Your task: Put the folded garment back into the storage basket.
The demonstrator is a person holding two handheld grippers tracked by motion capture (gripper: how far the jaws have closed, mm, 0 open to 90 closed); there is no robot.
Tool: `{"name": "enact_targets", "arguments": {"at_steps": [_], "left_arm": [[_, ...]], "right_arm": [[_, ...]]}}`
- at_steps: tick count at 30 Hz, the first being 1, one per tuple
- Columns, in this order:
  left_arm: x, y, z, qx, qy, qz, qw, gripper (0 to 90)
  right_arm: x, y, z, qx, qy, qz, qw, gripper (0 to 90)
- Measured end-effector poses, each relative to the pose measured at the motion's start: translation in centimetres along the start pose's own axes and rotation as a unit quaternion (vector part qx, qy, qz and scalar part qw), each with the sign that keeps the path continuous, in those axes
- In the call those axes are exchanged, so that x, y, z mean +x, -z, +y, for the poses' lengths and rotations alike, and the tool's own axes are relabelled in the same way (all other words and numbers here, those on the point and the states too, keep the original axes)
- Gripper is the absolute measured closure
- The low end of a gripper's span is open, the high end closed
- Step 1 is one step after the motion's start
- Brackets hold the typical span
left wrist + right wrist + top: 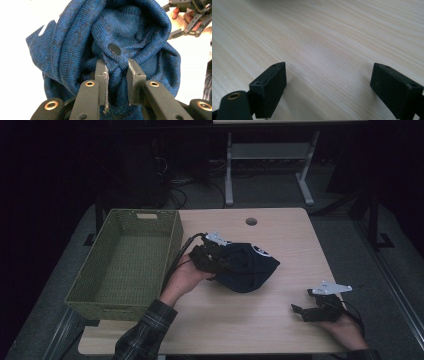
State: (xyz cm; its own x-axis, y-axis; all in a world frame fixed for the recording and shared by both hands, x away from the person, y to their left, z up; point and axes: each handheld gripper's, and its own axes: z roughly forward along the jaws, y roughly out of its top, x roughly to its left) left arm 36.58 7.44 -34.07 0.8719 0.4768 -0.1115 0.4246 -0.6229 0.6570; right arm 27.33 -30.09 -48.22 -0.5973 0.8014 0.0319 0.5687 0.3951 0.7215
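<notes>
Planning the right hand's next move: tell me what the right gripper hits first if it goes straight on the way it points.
Probably the bare table. The open right gripper points left and slightly downward across the wood, so the tabletop likely comes first, well short of the blue garment; depth is unclear.

The white mark point(260, 251) on the dark blue knitted garment point(247, 267) is too small to read. In the left gripper view, picture edges cut off the garment's top and bottom.

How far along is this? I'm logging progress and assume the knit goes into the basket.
Done: the left gripper is shut on a fold of the blue knit garment. In hand: the garment is bunched on the table, beside the green basket. Left: likely moving it in; the basket holds nothing, and the right gripper is open.
</notes>
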Motion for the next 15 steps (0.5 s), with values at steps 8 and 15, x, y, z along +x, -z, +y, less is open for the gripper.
{"name": "enact_targets", "arguments": {"at_steps": [8,15], "left_arm": [[0.9,2.5,1.1,-0.006,-0.004,0.014,0.9999,73.6],[1.7,5.2,1.7,-0.015,0.0,0.03,0.9994,73.6]], "right_arm": [[0.0,0.0,0.0,0.0,0.0,0.0,1.0,13.1],[0.0,0.0,0.0,0.0,-0.001,0.0,1.0,13.0]]}}
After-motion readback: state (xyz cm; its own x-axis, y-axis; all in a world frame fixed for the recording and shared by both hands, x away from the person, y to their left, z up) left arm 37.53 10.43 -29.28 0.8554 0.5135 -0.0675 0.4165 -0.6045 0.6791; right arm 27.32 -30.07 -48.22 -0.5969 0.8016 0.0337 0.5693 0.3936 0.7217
